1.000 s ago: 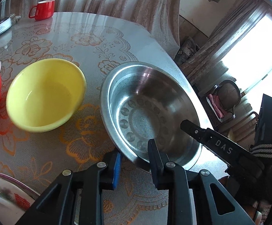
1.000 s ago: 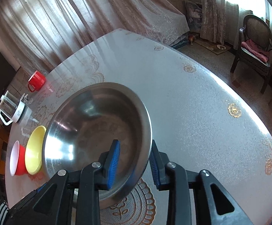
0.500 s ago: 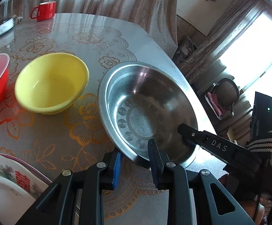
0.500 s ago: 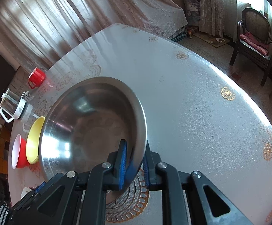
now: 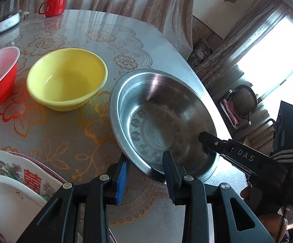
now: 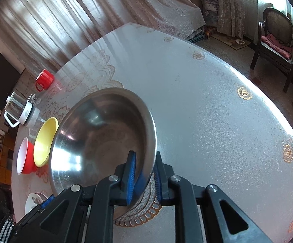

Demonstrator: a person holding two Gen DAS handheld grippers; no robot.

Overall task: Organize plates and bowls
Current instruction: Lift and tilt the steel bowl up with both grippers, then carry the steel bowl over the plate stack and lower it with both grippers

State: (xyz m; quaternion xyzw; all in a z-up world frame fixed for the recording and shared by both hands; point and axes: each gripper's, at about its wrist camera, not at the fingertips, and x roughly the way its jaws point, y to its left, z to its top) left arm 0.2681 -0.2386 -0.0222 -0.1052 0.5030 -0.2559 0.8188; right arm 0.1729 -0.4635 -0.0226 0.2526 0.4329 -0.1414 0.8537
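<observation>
On the surface (image 6: 207, 101) beside the yellow bowl (image 5: 67, 81), our right tool (image 6: 143, 172) pinches the steel bowl (image 5: 158, 117) rim; left tool (image 5: 144, 174) jaws are opening around it. We judge it light, stiff, slippery.

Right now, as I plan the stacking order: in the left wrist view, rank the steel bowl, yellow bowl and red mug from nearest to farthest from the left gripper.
1. Steel bowl, its near rim between the opening jaws of the left gripper.
2. Yellow bowl, farther up and to the left.
3. Red mug, at the table's far edge.
</observation>
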